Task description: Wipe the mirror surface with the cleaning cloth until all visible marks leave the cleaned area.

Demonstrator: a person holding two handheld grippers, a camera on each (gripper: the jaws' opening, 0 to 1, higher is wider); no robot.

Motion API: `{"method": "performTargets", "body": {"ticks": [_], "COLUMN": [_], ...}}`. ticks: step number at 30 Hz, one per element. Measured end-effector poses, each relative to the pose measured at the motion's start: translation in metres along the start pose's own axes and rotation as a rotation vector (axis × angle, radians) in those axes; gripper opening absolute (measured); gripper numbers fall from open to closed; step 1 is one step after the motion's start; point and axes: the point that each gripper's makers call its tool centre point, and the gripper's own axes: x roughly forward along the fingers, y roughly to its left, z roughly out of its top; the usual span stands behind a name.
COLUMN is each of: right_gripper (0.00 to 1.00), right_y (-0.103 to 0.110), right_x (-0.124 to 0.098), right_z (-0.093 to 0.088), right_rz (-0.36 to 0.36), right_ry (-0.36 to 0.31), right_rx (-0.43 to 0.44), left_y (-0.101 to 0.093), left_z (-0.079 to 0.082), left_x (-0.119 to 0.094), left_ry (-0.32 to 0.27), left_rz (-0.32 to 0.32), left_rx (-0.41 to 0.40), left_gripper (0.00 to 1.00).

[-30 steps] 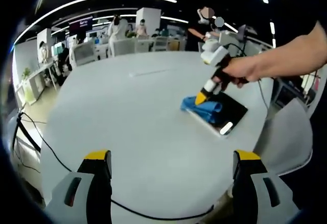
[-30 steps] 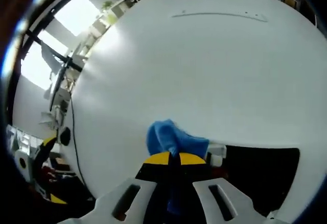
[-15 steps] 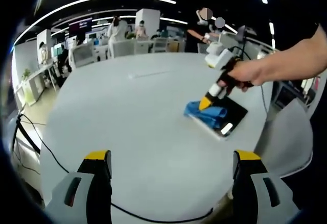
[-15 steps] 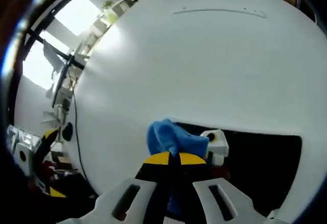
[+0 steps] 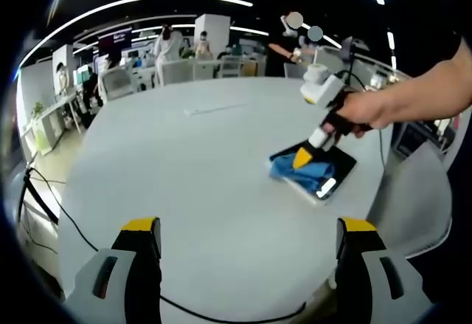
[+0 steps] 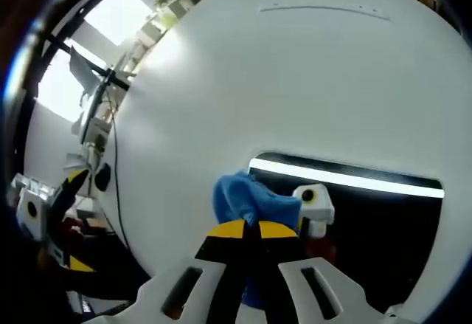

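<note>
On the right side of the round white table [image 5: 184, 184], near its edge, a flat mirror [image 5: 332, 165] is lying face up, and a blue cloth [image 5: 299, 169] is being pressed onto its near corner by the right gripper [image 5: 302, 159]. From the right gripper view, the yellow tips of that gripper [image 6: 245, 229] are seen pinched together on the cloth [image 6: 247, 200], with a bunched fold standing above them; the mirror [image 6: 383, 221] spreads away as a dark panel in which a ceiling light is reflected as a bright strip. The left gripper [image 5: 247, 246] is held back from the work, its jaws spread wide with nothing between them.

For the step in hand to be done well, the cloth would best be kept flat under the tips and drawn in overlapping passes from the covered corner across the uncovered glass. Pressure should probably be kept light, since the mirror appears to rest loose on a smooth top and might slide toward the edge. Whether any marks remain cannot be told from either view.

A dark cable [image 5: 51, 202] is draped over the table's left rim. Beyond the table, an open office is seen, with desks, chairs, screens and several people standing under long curved ceiling lights.
</note>
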Motion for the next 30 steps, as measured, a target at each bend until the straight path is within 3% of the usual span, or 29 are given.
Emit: {"method": "performTargets", "body": {"ticks": [13,30], "right_gripper": [0.00,0.00], "right_y": [-0.007,-0.048], "right_x": [-0.006,-0.024], "right_z": [-0.006,-0.018], "right_rz": [-0.011,-0.044], "right_ry": [-0.001,-0.009], "right_rx": [-0.026,-0.027], "left_y": [-0.003,-0.011], "left_z": [0.001,0.006], "left_x": [-0.001,-0.002], "left_ry": [-0.012,-0.040], "left_rz": [0.010,0.034], "left_rx": [-0.007,-0.022], "left_gripper": [1.00,1.00]}}
